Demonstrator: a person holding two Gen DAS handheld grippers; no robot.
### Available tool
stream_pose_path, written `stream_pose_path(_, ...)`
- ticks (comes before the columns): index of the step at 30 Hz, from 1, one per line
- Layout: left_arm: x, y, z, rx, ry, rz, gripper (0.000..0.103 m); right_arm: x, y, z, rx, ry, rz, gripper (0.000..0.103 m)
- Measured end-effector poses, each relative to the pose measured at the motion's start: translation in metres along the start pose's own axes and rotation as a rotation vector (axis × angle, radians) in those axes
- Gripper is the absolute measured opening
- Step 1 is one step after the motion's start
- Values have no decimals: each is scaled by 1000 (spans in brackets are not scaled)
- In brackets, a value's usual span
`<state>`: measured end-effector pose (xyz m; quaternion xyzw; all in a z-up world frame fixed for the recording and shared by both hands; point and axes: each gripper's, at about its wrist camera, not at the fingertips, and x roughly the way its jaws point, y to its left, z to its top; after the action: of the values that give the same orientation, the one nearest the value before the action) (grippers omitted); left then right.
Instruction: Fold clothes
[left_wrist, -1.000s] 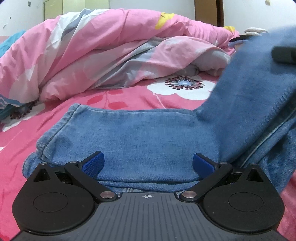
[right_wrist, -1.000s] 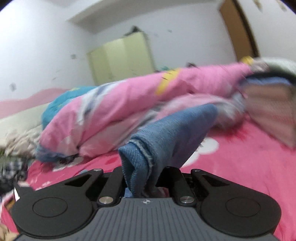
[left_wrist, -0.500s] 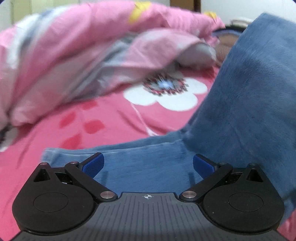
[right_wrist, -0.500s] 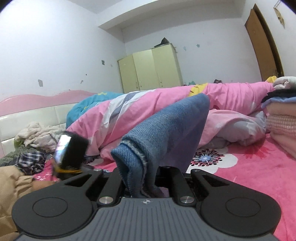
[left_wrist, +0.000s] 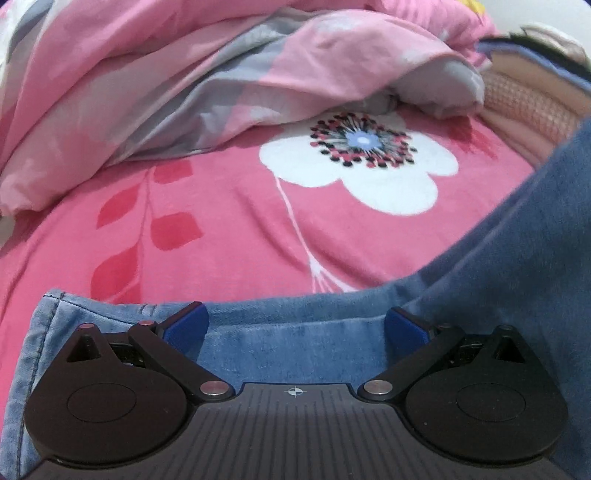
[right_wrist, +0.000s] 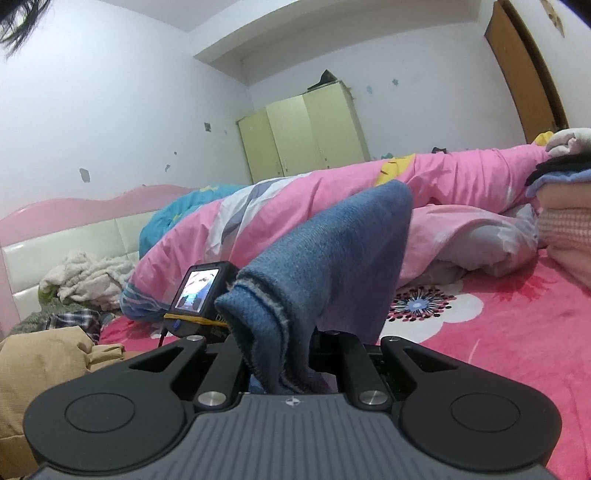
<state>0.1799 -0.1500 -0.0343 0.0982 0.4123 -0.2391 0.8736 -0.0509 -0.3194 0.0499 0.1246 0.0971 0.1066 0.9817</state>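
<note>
In the left wrist view the left tongs (left_wrist: 295, 326) are spread wide, low over the flat part of the jeans (left_wrist: 303, 339), which lie along the bottom of the frame on the pink flowered bed (left_wrist: 229, 221). In the right wrist view the right tongs (right_wrist: 291, 363) are pinching a folded hem of the jeans (right_wrist: 332, 258), the cloth rising through the middle of the frame. A pink quilt (right_wrist: 295, 206) lies bunched behind.

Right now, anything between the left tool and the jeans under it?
Nothing visible. The left tool is open directly over the flat part of the jeans; only denim shows between its blue pads.
</note>
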Motion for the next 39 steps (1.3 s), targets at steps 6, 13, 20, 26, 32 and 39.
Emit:
stream_pose_path(6, -23, -4, -21, 32, -37, -18, 103, 0, -5, -1, 20, -7, -5, 10)
stream_pose_path(13, -45, -21, -57, 135, -70, -23, 103, 1, -2, 0, 35, 8, -6, 10)
stream_pose_path(20, -95, 19, -78, 14, -199, 19, 103, 12, 14, 11, -8, 33, -25, 10)
stream_pose_path(26, -138, 72, -93, -145, -324, 85, 103, 40, 48, 15, -70, 72, 19, 10)
stream_pose_path(32, -132, 128, -107, -305, -319, 98, 95, 83, 89, 8, -141, 134, 40, 9)
stream_pose_path(39, -115, 158, -124, -395, -311, -21, 70, 139, 132, -15, -244, 239, 16, 9)
